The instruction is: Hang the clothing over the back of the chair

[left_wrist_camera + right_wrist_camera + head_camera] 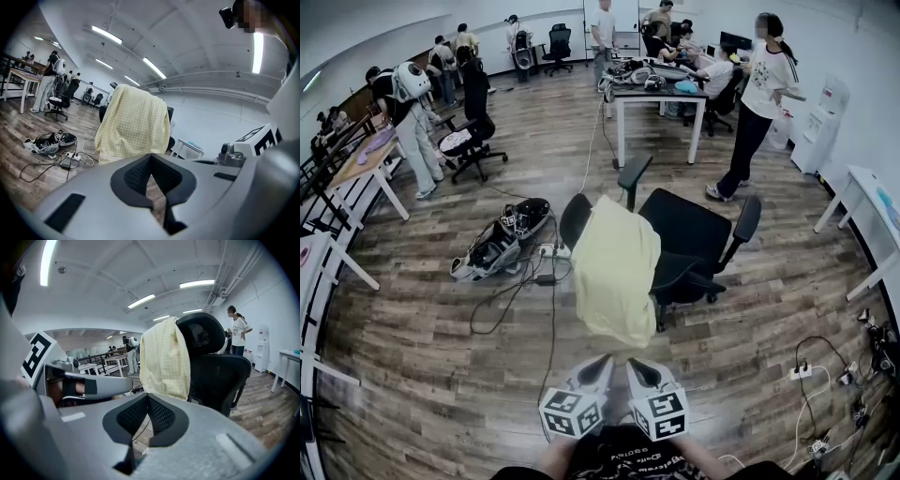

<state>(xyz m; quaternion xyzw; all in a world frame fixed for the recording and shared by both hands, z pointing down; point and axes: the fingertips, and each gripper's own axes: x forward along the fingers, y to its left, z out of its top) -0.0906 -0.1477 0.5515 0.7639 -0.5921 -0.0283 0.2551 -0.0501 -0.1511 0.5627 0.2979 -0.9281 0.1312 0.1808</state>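
A pale yellow checked garment (616,268) hangs draped over the back of a black office chair (694,234) in the middle of the wooden floor. It shows as well in the left gripper view, the garment (133,123), and in the right gripper view, the garment (165,359) over the chair (220,376). My left gripper (602,364) and right gripper (637,367) sit side by side just below the cloth's hem, apart from it. Both are shut with nothing between their pads, as the left gripper (150,174) and right gripper (148,413) views show.
A grey bag (499,239) and a power strip with tangled cables (546,262) lie on the floor left of the chair. A desk (661,98) stands behind it, a person (759,108) to its right. More tables and people line the left side. Another power strip (806,371) lies at right.
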